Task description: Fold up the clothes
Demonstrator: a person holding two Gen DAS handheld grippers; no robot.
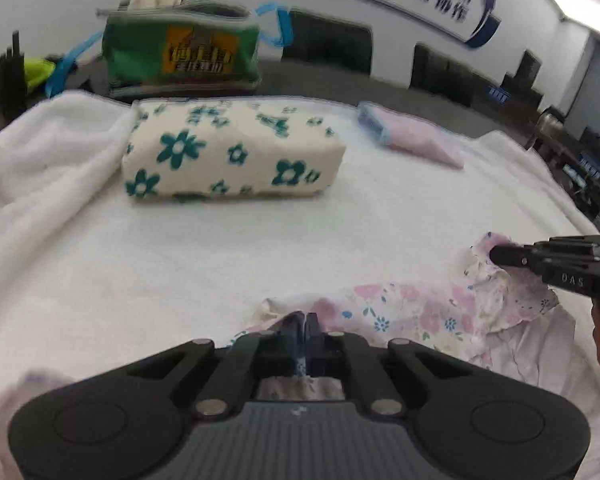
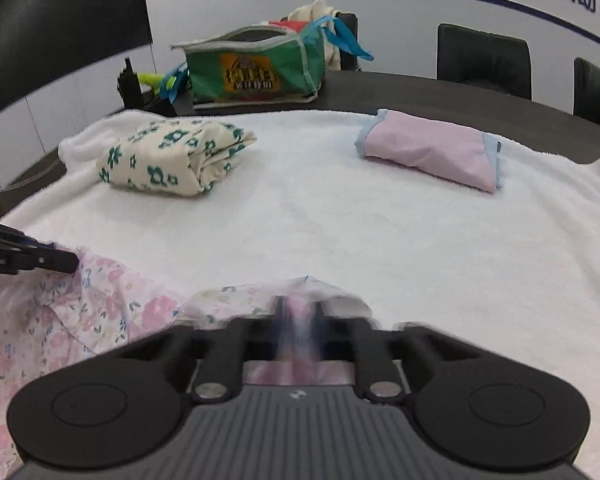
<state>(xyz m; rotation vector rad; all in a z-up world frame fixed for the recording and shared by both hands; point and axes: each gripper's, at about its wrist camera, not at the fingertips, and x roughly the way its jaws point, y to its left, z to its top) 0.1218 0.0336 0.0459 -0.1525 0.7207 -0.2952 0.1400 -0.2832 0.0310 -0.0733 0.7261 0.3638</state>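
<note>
White fluffy towel (image 2: 340, 220) covers a dark table; white wall with blue lettering behind. Left gripper (image 1: 305, 322): jaws pressed together, pinching the thin pink floral-print garment (image 1: 420, 312) at its edge. Right gripper (image 2: 300, 312): jaws closed on the same garment's edge. Garment lies crumpled at the towel's near edge, stretched between both grippers. Folded cream cloth with teal flowers (image 2: 172, 160) sits toward the far left corner; folded pink cloth with blue trim (image 2: 432, 152) toward the far right. Green zip bag with blue handles (image 2: 256, 68) stands on bare table beyond the towel's far edge.
</note>
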